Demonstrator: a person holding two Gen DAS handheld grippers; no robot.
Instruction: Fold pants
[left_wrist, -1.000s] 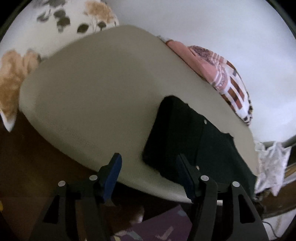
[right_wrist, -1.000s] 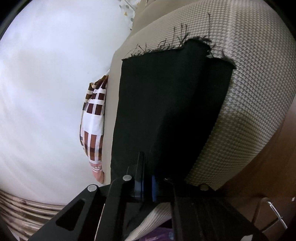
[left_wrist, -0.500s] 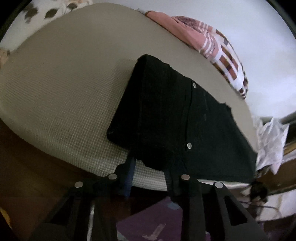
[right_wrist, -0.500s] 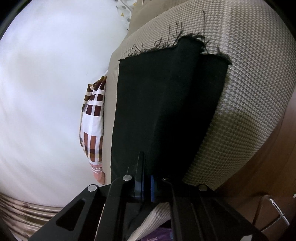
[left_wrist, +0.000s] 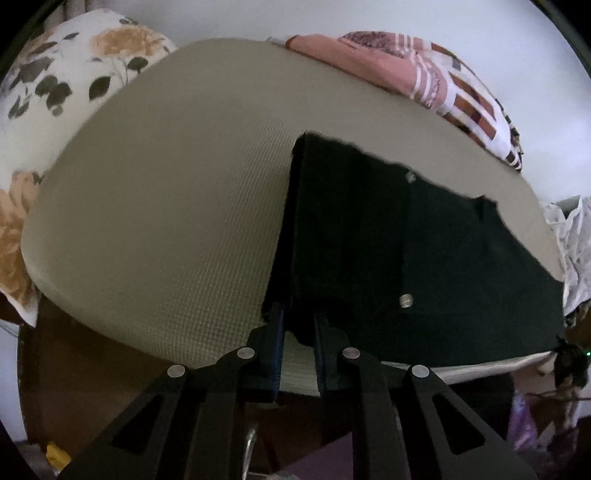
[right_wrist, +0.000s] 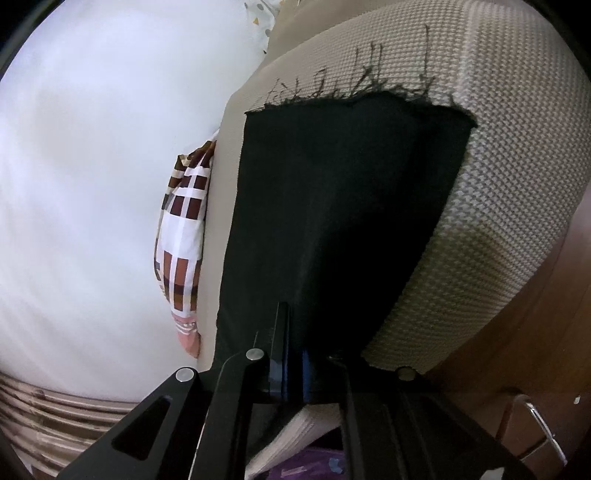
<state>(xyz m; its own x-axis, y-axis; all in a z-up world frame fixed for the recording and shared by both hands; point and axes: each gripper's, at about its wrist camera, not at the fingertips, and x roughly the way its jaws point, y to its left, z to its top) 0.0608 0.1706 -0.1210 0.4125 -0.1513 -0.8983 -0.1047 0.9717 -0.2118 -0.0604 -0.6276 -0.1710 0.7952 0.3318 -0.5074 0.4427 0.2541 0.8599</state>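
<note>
Black pants (left_wrist: 369, 240) lie folded lengthwise on a beige woven cushion (left_wrist: 166, 203), with two metal rivets (left_wrist: 405, 300) showing. My left gripper (left_wrist: 297, 321) is closing its jaws on the thick near corner at the pants' left edge, and the pads press on the cloth. In the right wrist view the pants (right_wrist: 332, 203) run away from me to a frayed hem (right_wrist: 351, 96). My right gripper (right_wrist: 295, 343) is shut on the near end of the cloth, which covers its right finger.
A floral pillow (left_wrist: 74, 74) lies behind the cushion on the left. A pink and checked cloth (left_wrist: 443, 85) lies along its far edge, by a white surface (right_wrist: 92, 166). A dark wooden frame (right_wrist: 535, 314) runs below the cushion's near edge. White lacy fabric (left_wrist: 576, 240) hangs at the right.
My left gripper moved in over the pants' near left corner and its wide-open jaws came together on the cloth. The right gripper kept still, shut on the pants.
</note>
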